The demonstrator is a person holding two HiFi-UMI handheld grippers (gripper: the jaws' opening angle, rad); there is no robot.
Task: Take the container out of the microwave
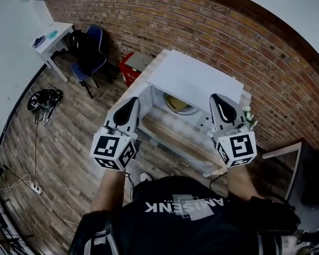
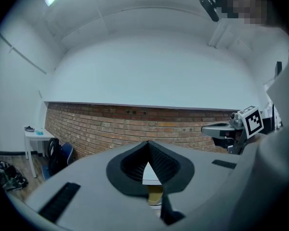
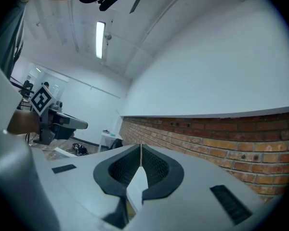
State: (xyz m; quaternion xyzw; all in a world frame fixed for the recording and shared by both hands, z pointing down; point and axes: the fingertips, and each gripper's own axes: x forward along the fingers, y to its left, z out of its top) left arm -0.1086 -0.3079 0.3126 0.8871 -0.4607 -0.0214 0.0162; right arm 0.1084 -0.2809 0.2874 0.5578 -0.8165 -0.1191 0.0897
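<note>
The white microwave (image 1: 194,78) stands on a wooden table (image 1: 173,137) against the brick wall, its front open toward me. Inside sits a round container (image 1: 178,104) with yellowish contents. My left gripper (image 1: 132,102) is held level in front of the microwave's left side, its jaws shut with nothing between them; in the left gripper view its tips (image 2: 148,143) meet. My right gripper (image 1: 217,98) is level at the microwave's right side, also shut and empty, and its tips (image 3: 141,146) are closed in the right gripper view. Neither gripper touches the container.
A blue chair (image 1: 91,52) and a white desk (image 1: 54,38) stand at the far left. A red box (image 1: 132,66) sits beside the table. A dark bag (image 1: 44,99) and cables (image 1: 29,185) lie on the wooden floor. A small plant (image 1: 249,117) is right of the microwave.
</note>
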